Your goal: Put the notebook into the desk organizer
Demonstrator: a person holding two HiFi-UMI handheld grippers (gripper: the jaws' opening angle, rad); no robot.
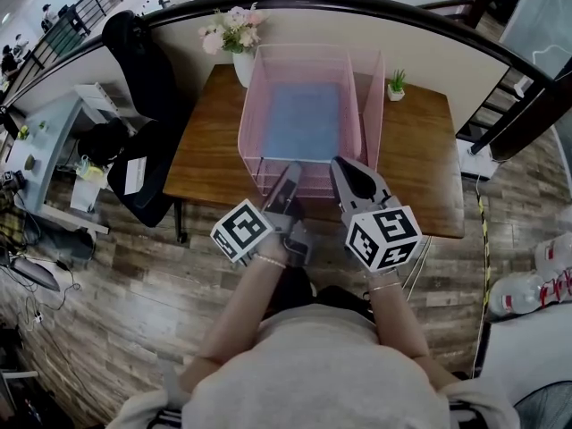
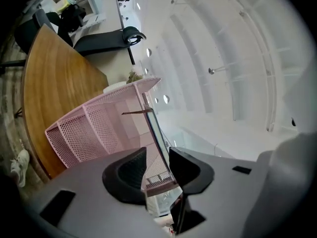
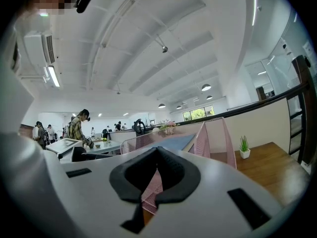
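A pink mesh desk organizer (image 1: 250, 105) stands on the wooden table (image 1: 420, 159). The blue notebook (image 1: 304, 119) leans inside its wide left compartment. My left gripper (image 1: 290, 172) is at the organizer's front edge. In the left gripper view the notebook's thin dark edge (image 2: 156, 133) runs between the jaws of the left gripper (image 2: 157, 155), which stand apart with a gap beside it, so the gripper is open. My right gripper (image 1: 341, 166) hovers just right of it, shut on nothing. From the right gripper (image 3: 157, 150) I see the organizer (image 3: 218, 138) and notebook (image 3: 173, 143) ahead.
A white vase of flowers (image 1: 234, 34) stands behind the organizer's left corner and a small potted plant (image 1: 396, 83) at the back right. A black office chair (image 1: 143, 88) is left of the table. A curved railing runs behind. White sneakers (image 1: 536, 284) lie on the floor at right.
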